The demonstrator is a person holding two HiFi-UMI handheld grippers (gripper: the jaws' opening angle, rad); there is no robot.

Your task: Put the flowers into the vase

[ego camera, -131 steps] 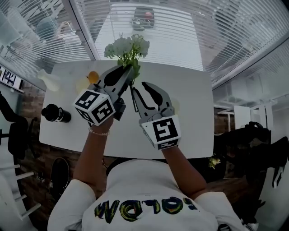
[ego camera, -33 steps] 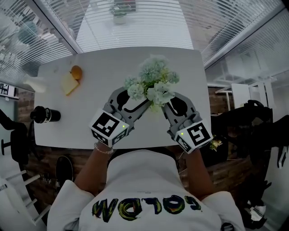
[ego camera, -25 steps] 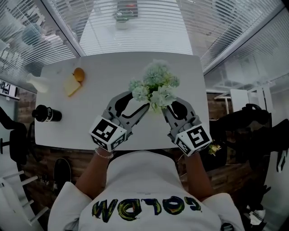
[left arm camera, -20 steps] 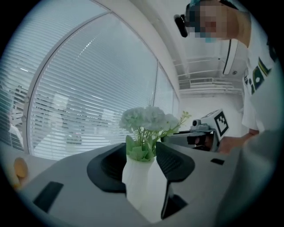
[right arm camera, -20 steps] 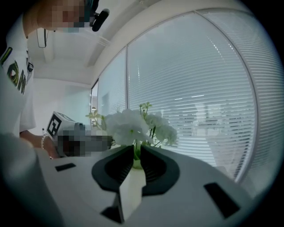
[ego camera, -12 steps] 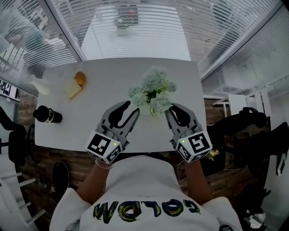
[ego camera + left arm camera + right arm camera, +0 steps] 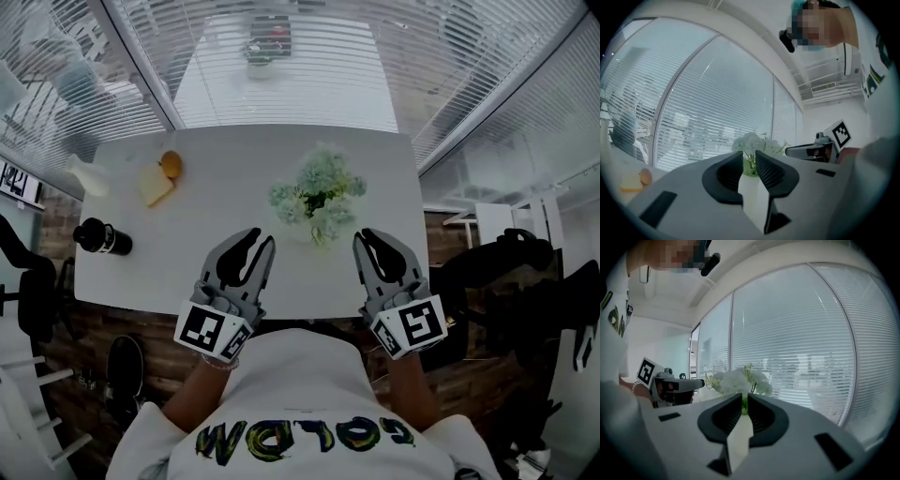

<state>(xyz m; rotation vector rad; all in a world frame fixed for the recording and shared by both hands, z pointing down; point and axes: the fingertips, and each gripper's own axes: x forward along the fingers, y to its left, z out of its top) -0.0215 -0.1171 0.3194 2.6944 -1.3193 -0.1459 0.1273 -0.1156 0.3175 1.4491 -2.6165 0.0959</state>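
Flowers [image 7: 317, 192] stand upright in vase [image 7: 322, 232] on desk [image 7: 206, 225], toward its right side. Your left claw [image 7: 264, 241] sits near desk's front edge, left of vase and apart from it. Its jaws have just been closing; narrow slit remains, nothing between them. Your right claw [image 7: 367, 236] sits right of vase, clear of blooms. Its jaws have also just been closing to thin gap, empty. Both claws point toward bouquet.

White flowers [image 7: 317, 192]; upright, bunched together
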